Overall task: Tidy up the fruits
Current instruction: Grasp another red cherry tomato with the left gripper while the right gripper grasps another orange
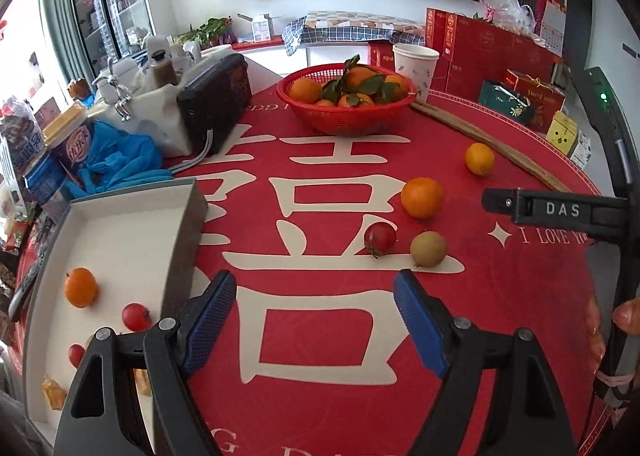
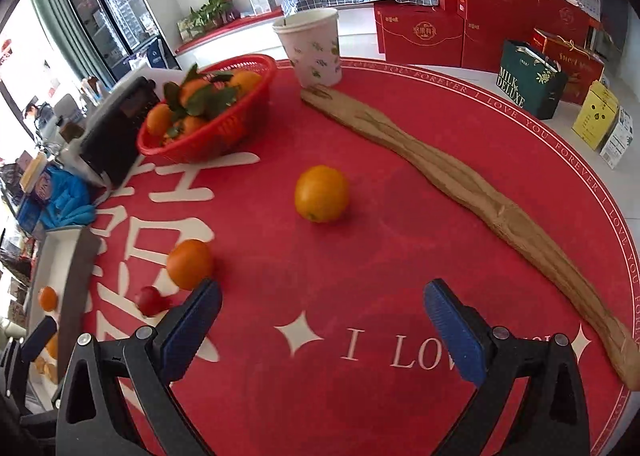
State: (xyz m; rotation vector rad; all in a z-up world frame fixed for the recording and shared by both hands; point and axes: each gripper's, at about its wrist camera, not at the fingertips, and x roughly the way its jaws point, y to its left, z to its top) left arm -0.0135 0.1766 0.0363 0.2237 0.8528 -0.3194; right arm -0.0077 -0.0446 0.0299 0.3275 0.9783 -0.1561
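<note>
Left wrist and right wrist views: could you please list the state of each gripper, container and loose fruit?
left gripper: open, empty.
right gripper: open, empty.
white box: open, holding an orange and small red fruits.
red basket: upright, filled with leafy oranges.
paper cup: upright.
yellow orange: loose on cloth.
orange: loose on cloth.
red tomato: loose on cloth.
kiwi: loose on cloth.

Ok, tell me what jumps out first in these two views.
The red basket heaped with leafy oranges stands at the far side of the red tablecloth. Loose fruit lies mid-table: two oranges, a tomato and a kiwi. A long wooden stick stretches along the right.
</note>
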